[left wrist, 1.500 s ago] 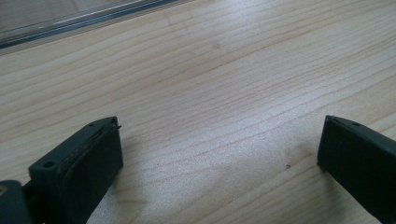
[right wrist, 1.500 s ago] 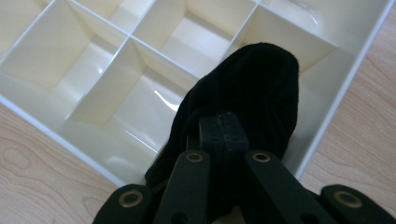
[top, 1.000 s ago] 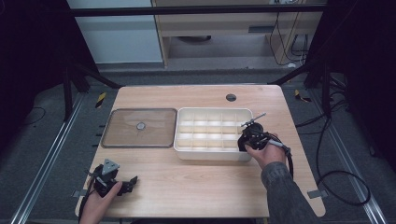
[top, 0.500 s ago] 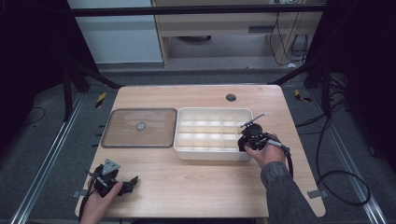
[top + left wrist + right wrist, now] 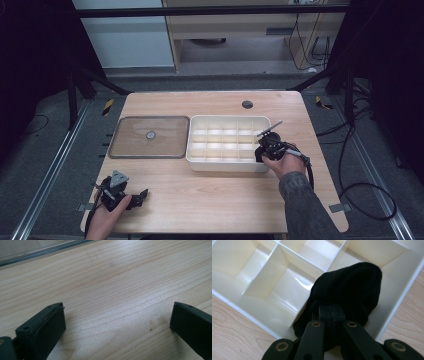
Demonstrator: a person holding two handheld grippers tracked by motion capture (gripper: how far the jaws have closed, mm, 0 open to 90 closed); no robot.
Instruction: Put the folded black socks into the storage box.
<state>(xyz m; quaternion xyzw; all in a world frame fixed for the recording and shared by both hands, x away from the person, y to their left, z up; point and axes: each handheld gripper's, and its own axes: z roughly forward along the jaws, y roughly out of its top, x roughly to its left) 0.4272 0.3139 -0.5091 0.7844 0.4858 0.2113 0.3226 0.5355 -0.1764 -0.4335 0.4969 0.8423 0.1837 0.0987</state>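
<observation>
- Right hand-held gripper (image 5: pixel 331 312) is clenching a black cloth (image 5: pixel 352 290), jaws pressed together on a bunched fold; in the high view this right hand-held gripper (image 5: pixel 265 145) is sitting at the near right corner of the white tray (image 5: pixel 200 165).
- The black cloth is hanging over the tray's near right compartments, partly draping a divider; whether it is touching the tray floor I cannot tell.
- Cloth is looking soft, fuzzy, knit-like and limp: judging it light, not fragile, not slippery, likely folding and sagging rather than keeping shape. Best taken by a thick bunched part, as it is being held now; a thin edge pinch is probably going to slip out.
- White tray (image 5: pixel 234 300) is looking like stiff glossy plastic, shallow, rectangular, split by thin straight walls into many small compartments; those in sight are looking empty, apart from the cloth.
- Left hand-held gripper (image 5: pixel 134 197) is lying released at the near left of the counter (image 5: pixel 210 200), jaws spread wide and holding nothing; the left gripper view is showing bare wood between the two black pads (image 5: pixel 45 327).
- Counter (image 5: pixel 120 285) is light wood with visible grain, flat, matte.
- Clear flat lid (image 5: pixel 150 136) with a small round knob is lying on the counter just left of the tray, looking like rigid see-through plastic with a dark rim.
- A small dark round hole (image 5: pixel 247 104) is sitting on the counter beyond the tray.
</observation>
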